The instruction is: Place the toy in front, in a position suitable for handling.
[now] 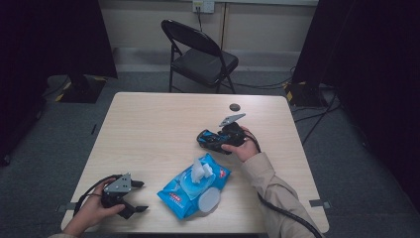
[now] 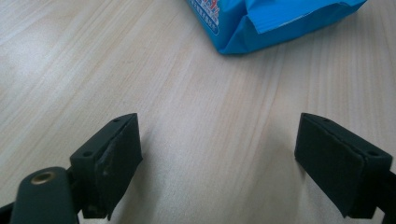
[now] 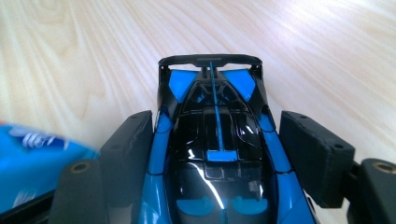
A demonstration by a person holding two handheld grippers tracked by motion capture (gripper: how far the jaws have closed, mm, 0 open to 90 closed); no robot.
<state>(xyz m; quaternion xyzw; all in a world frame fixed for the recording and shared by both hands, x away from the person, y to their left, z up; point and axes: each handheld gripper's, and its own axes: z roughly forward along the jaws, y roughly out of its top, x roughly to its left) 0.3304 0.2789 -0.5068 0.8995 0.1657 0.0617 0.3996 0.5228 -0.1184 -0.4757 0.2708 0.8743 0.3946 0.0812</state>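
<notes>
A blue and black toy race car [image 1: 205, 139] is right of the table's middle, between the jaws of my right gripper [image 1: 220, 140]. In the right gripper view the pads [image 3: 128, 149] press on both sides of the car [image 3: 210, 88], whose rear wing points away from the camera. A blue wet-wipes pack [image 1: 193, 186] lies near the front edge with its round lid open and a white wipe sticking up. My left gripper [image 1: 142, 196] rests at the front left, jaws wide apart over bare wood [image 2: 219, 154], with the pack's corner [image 2: 271, 23] just beyond it.
A small dark round disc [image 1: 235, 106] lies near the far edge of the light wooden table [image 1: 148, 124]. A black folding chair [image 1: 198, 54] stands behind the table. Cables run across the grey floor at the right [image 1: 317, 114].
</notes>
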